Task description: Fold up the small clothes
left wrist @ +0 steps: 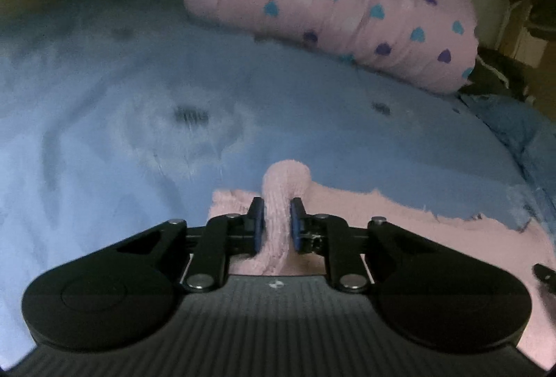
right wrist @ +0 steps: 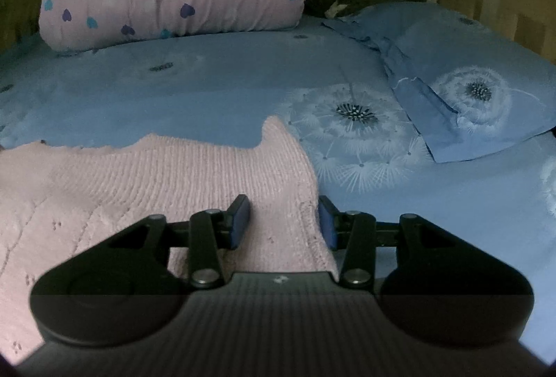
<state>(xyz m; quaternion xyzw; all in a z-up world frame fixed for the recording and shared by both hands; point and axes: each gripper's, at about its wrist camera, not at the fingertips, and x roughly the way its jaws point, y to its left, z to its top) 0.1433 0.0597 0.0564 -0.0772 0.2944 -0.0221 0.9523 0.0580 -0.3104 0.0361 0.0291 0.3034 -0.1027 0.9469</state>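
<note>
The left claw (left wrist: 276,220) pinches a bunched bit of the pink sweater (left wrist: 278,231). The right claw (right wrist: 284,220) is spread wide over the sweater's right edge and holds nothing. The sweater lies flat near the front edge of the bed (right wrist: 208,91). The knit is soft and stretchy, so it could slip out of the left claw. If only one side lifts, the fold may go crooked.
</note>
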